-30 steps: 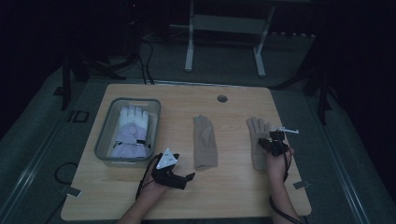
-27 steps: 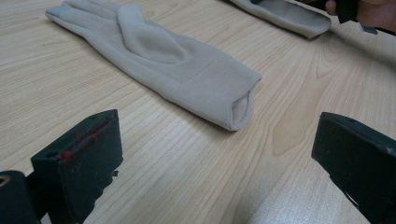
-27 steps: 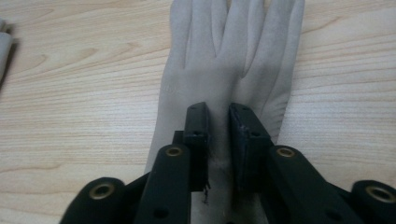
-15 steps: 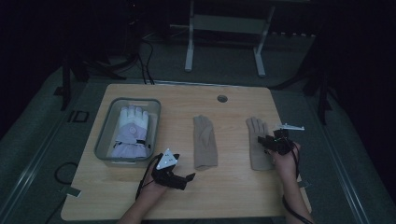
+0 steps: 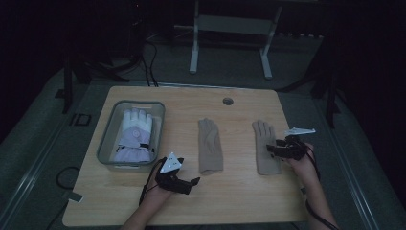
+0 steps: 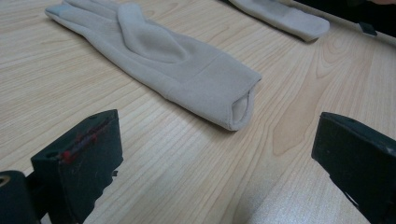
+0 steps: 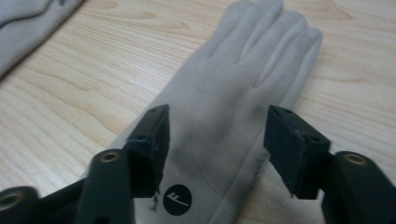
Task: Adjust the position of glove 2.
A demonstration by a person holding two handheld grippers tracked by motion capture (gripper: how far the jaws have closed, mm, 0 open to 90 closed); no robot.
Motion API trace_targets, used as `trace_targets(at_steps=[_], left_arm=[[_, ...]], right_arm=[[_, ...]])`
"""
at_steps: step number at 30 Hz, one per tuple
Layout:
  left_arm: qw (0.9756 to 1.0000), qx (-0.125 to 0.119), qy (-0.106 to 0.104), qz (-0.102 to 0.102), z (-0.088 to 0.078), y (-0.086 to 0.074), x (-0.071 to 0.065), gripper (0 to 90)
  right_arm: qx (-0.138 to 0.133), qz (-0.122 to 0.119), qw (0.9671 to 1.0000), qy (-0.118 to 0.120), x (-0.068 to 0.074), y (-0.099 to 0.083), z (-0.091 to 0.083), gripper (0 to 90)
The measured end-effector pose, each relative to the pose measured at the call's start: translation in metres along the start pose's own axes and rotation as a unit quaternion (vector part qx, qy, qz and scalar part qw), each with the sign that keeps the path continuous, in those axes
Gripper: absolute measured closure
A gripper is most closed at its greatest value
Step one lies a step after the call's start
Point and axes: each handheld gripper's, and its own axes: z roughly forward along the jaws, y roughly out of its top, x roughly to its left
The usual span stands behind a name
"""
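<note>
Right gripper [image 7: 217,149] has just been opening, nothing held, over right glove [image 7: 233,107]; it should clear upward before moving. Left gripper [image 6: 215,158] wide open, empty

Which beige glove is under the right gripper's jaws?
The outer beige glove, nearest the table's right edge. The right gripper hangs over its palm, jaws open and just widened; it bears a round black logo. The middle beige glove lies apart.
</note>
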Motion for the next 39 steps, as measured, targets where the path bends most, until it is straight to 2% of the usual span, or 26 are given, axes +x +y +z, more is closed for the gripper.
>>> trace_targets(at_steps=[3,4,7,8,12,15,21,23,27,28,29,30,31,33,34,36,39], left_arm=[[1.0000,0.000,-0.001,0.000,0.000,0.000,0.000,2.1],[1.0000,0.000,-0.001,0.000,0.000,0.000,0.000,2.1],[1.0000,0.001,0.000,0.001,0.000,0.000,0.000,2.0],[1.0000,0.001,0.001,0.001,0.000,0.000,0.000,2.1],[1.0000,0.000,0.001,0.000,0.000,0.000,0.000,2.1],[1.0000,0.001,0.000,0.001,0.000,0.000,0.000,2.1],[1.0000,0.002,0.000,0.001,0.000,0.000,0.000,2.1],[1.0000,0.001,0.000,0.002,0.000,0.000,0.000,2.1],[1.0000,0.001,0.000,0.000,0.000,0.000,0.000,2.1],[1.0000,0.002,0.000,-0.001,0.000,0.000,0.000,2.1],[1.0000,0.001,0.001,0.000,0.000,0.000,0.000,2.1],[1.0000,0.003,0.001,0.001,0.000,0.000,0.000,2.1],[1.0000,0.003,0.001,0.001,0.000,0.000,0.000,2.1],[1.0000,0.002,0.001,0.000,0.000,0.000,0.000,2.1],[1.0000,0.002,0.001,0.000,0.000,0.000,0.000,2.0],[1.0000,0.002,0.000,0.000,0.000,0.000,0.000,2.1],[1.0000,0.002,0.000,-0.001,0.000,0.000,0.000,2.1]], right_arm=[[-0.003,-0.007,0.9999,0.006,-0.001,0.003,-0.001,38.6],[-0.003,-0.018,0.9998,0.010,-0.002,0.006,-0.001,38.6],[0.001,-0.026,0.9996,0.009,-0.002,0.010,0.001,38.6],[0.007,-0.039,0.9992,0.003,-0.001,0.012,0.004,38.7],[0.015,-0.041,0.9990,0.003,-0.003,0.013,0.010,38.6],[0.039,-0.039,0.9985,-0.004,-0.006,0.004,0.024,38.2],[0.008,-0.046,0.9987,-0.020,-0.001,-0.005,0.023,43.7],[-0.005,-0.041,0.9988,-0.027,0.001,-0.009,0.023,46.4],[-0.009,-0.041,0.9987,-0.028,0.004,-0.010,0.022,52.9],[-0.010,-0.038,0.9989,-0.025,0.004,-0.010,0.022,55.8],[-0.008,-0.034,0.9990,-0.027,0.004,-0.010,0.021,65.0],[-0.007,-0.031,0.9992,-0.026,0.005,-0.010,0.021,69.3],[-0.007,-0.031,0.9992,-0.026,0.005,-0.010,0.021,69.3],[-0.002,-0.021,0.9994,-0.028,0.006,-0.008,0.020,75.1],[0.009,0.002,0.9993,-0.036,0.008,-0.005,0.019,77.5],[0.017,0.002,0.9987,-0.047,0.012,-0.002,0.019,79.4],[0.016,0.018,0.9985,-0.048,0.014,0.001,0.017,80.1]])
